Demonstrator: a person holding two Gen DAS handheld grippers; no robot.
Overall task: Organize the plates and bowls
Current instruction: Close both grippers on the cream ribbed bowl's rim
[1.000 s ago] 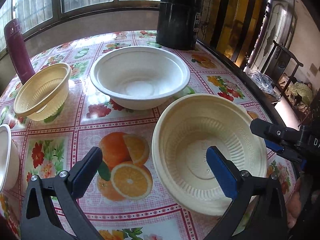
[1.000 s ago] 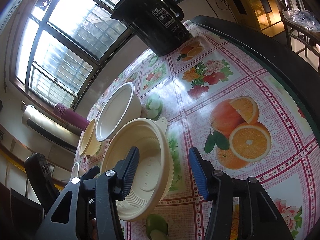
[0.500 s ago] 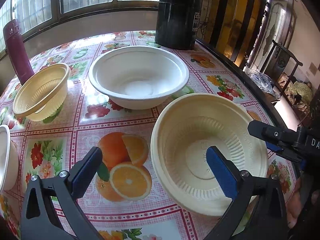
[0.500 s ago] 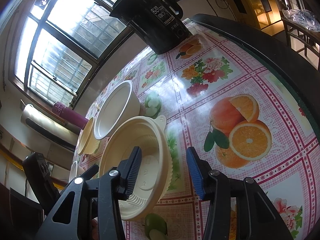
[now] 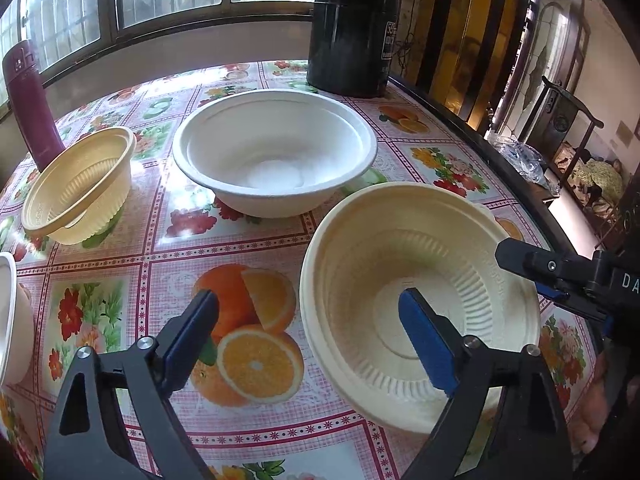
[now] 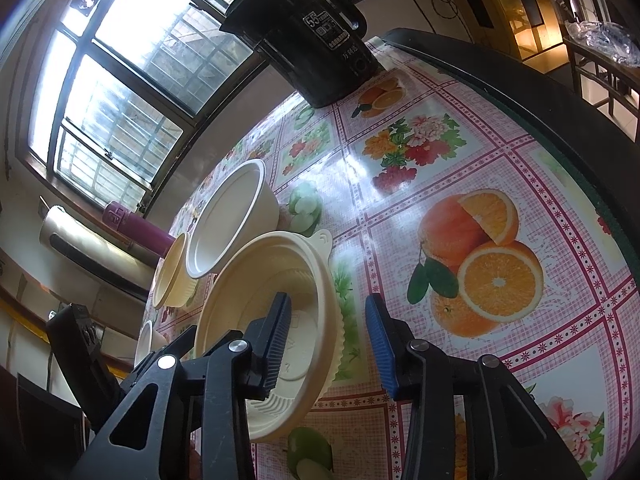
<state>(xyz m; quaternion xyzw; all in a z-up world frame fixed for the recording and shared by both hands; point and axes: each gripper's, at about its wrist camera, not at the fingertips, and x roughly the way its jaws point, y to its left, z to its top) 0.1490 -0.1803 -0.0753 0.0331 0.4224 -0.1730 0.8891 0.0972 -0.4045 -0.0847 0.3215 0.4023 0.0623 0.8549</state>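
The cream ribbed bowl (image 5: pixel 420 304) sits in the lower right of my left wrist view, upright on the flowered counter (image 5: pixel 168 240), and it is the nearest of the dishes. My left tongs (image 5: pixel 308 332) straddle its near-left rim: the right blue pad hangs inside the bowl over its floor, the left pad stands outside above the printed oranges, and the jaws are closing, wide apart, with neither pad pressing on the wall. My right tongs (image 6: pixel 326 346) reach the same cream ribbed bowl (image 6: pixel 264 320) from its other side, at the lower centre of the right wrist view; one finger is inside the bowl, the other outside over the cloth, the rim lies between them, and these jaws are closing too, though a gap shows on the outer side, so nothing is clamped. In the left view the tip of that right tool juts in from the right edge, over the bowl's far-right rim. At the far left edge, lower down, a sliver of a white dish (image 5: pixel 8 320) shows. Beyond the cream bowl, in the middle of the frame, stands a large white bowl (image 5: pixel 276 160), just beside it but apart. Left of that, a smaller yellow ribbed bowl (image 5: pixel 78 186) leans tilted, its mouth turned towards me. Behind it at the upper left rises a maroon flask (image 5: pixel 28 96), and at the top centre a black kettle (image 5: pixel 354 28) stands by the window.
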